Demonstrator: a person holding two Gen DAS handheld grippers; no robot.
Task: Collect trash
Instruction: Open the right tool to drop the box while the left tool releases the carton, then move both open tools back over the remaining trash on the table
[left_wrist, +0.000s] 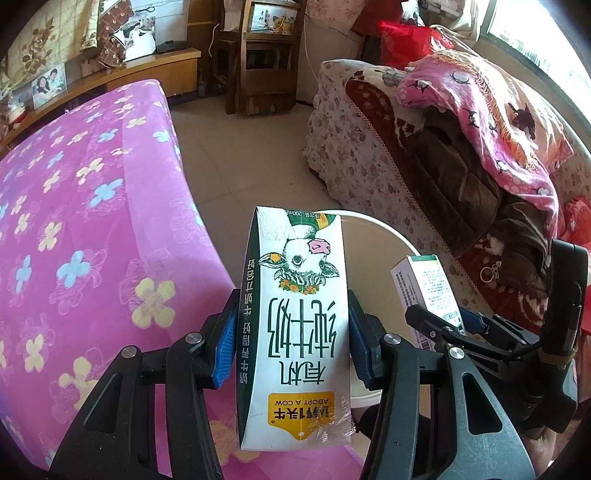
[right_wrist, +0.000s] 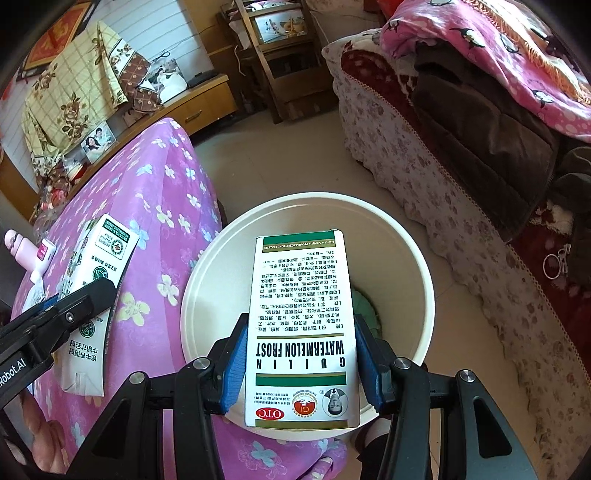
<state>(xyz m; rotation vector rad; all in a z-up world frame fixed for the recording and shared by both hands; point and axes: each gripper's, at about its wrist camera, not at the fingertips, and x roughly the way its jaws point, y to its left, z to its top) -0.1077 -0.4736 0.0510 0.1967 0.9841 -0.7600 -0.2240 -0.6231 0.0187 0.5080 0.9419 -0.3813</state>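
Blue fingers (left_wrist: 227, 343) are clamping the light, crushable milk carton (left_wrist: 295, 325) mid-body, while the right gripper (right_wrist: 301, 363) is pinching a stiff medicine box (right_wrist: 301, 328) over the bin (right_wrist: 413, 251).

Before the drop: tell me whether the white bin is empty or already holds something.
Not empty. In the right wrist view, something crumpled and green lies at the bottom of the white bin, partly hidden by the medicine box.

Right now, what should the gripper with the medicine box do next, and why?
Probably open and drop it. The right hand-held gripper pinches the white-and-green cardboard medicine box directly above the round white plastic bin, so it should fall inside. The white milk carton sits more over the pink flowered cloth, so it waits.
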